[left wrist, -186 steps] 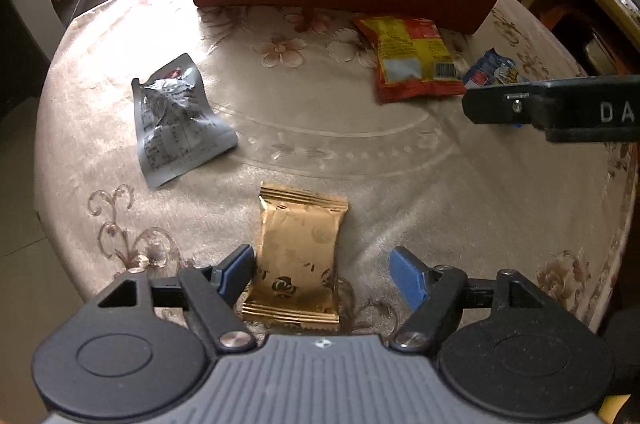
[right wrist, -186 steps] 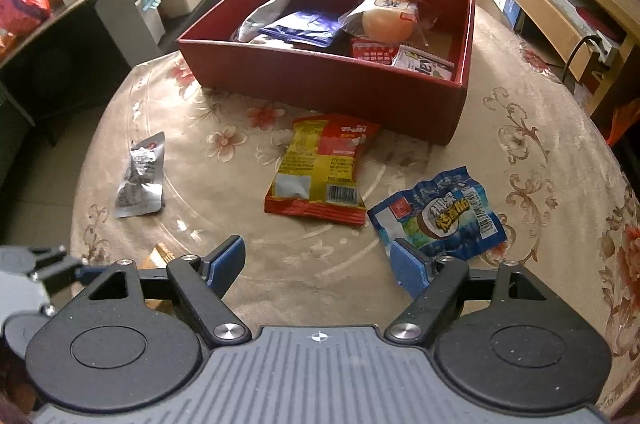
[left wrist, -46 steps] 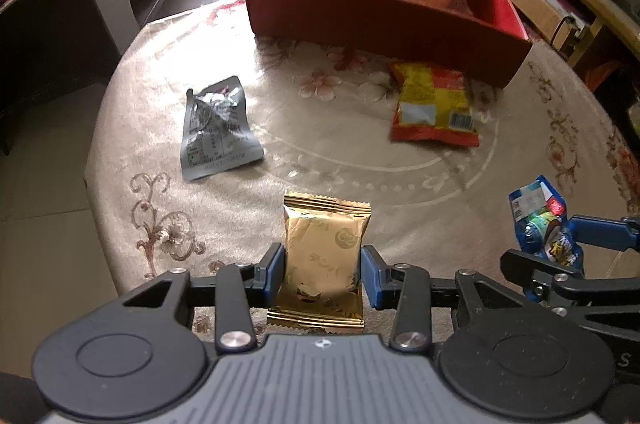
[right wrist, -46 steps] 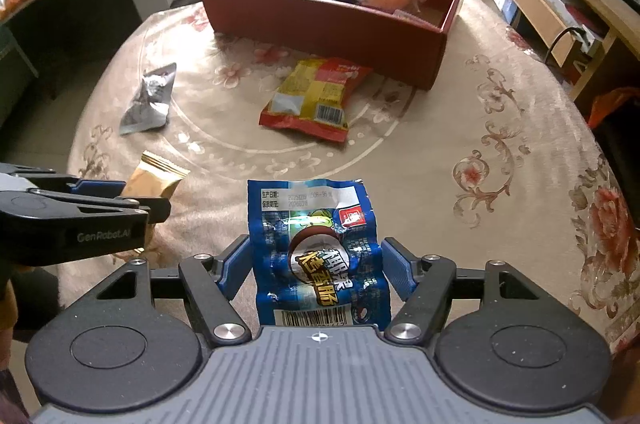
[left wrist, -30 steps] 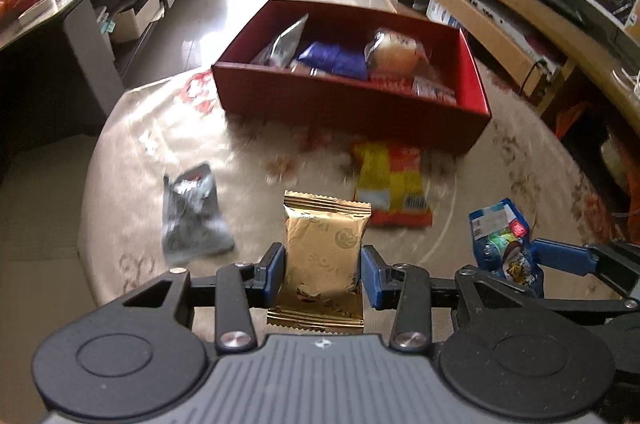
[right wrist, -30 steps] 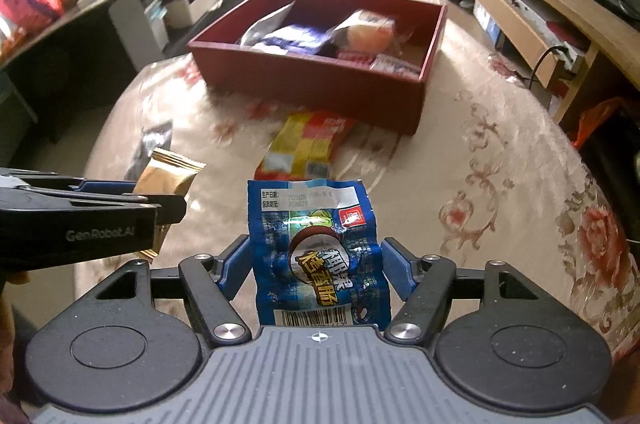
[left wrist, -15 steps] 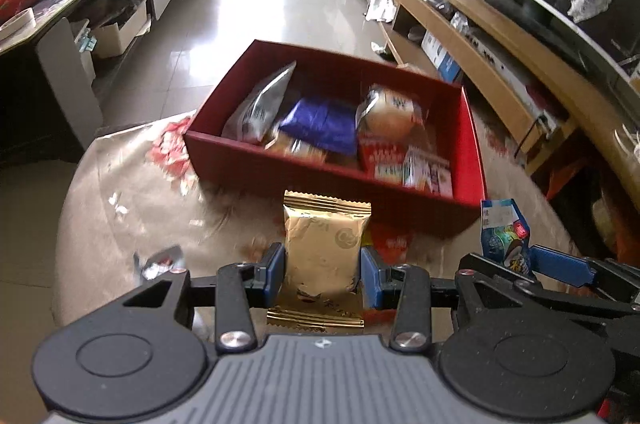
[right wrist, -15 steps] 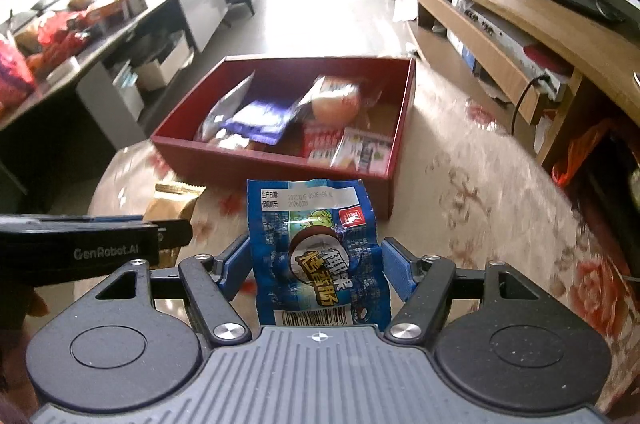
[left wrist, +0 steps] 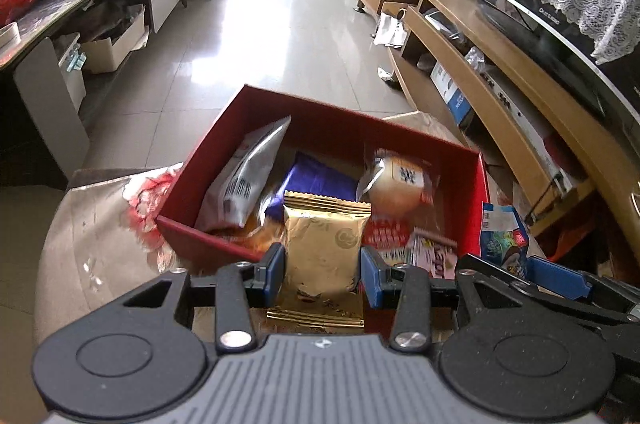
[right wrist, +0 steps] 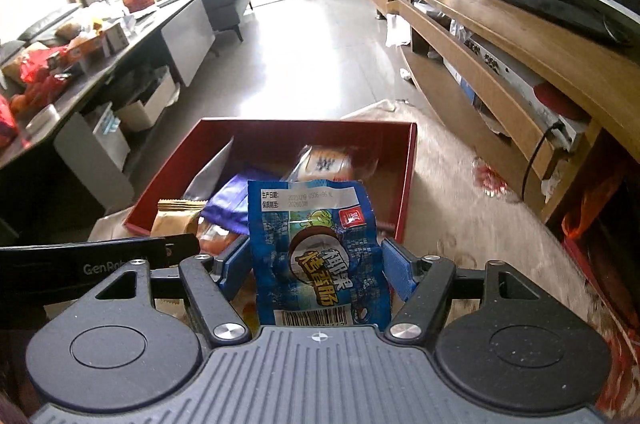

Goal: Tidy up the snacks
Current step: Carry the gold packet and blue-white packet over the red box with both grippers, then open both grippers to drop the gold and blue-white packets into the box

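We hold two snack packets, one in each claw. The left claw is clamped on one gold foil packet, pinched at both sides by the blue pads and standing upright at lower centre of the left wrist view, in front of the red box's near wall. The right claw grips one blue sausage packet the same way, upright at lower centre of the right wrist view; the same packet shows at the right edge of the left view.

Behind both packets sits one red box, open at the top, in the middle of each frame. Inside it we count one silver pouch leaning against the left wall, one purple packet in the middle, one wrapped bun toward the right, and one red-and-white packet at the near right corner; the orange wrappers under them are too blurred to count.

The box rests on one worktop under a beige floral cloth, which fills the lower right of the right view. One wooden TV stand runs along the upper right.
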`<state>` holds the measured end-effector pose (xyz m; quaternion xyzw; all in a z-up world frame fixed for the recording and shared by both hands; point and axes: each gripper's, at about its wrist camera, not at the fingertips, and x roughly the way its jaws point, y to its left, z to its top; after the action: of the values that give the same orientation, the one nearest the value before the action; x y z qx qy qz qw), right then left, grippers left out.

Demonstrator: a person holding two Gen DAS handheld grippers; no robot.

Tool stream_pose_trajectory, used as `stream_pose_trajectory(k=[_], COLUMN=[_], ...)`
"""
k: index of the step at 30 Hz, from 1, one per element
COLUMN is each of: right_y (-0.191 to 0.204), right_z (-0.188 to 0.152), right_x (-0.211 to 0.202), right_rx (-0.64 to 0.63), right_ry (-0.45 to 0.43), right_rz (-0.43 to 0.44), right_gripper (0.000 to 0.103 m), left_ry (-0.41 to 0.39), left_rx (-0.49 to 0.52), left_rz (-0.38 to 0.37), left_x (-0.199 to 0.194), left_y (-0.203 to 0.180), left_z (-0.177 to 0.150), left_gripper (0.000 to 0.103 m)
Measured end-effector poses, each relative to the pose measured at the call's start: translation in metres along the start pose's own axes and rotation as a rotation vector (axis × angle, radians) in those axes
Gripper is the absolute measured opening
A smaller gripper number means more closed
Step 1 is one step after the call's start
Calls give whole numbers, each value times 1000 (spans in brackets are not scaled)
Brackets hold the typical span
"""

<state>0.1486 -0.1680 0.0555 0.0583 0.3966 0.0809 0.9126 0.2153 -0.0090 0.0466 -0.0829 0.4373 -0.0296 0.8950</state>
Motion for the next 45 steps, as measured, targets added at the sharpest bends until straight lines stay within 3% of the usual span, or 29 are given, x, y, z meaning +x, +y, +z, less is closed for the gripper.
stream_pose_trajectory(k=[20, 45], right_y=[-8, -12], right_z=[22, 21], right_x=[48, 52], right_rx=[17, 14], right_ry=[40, 27], right_rz=[-34, -70], right_gripper=[75, 79], left_ry=[8, -7], left_rx=[-9, 6], left_rz=[48, 51], left_x=[44, 41], left_y=[-4, -5], left_z=[22, 21], left_gripper=[42, 48])
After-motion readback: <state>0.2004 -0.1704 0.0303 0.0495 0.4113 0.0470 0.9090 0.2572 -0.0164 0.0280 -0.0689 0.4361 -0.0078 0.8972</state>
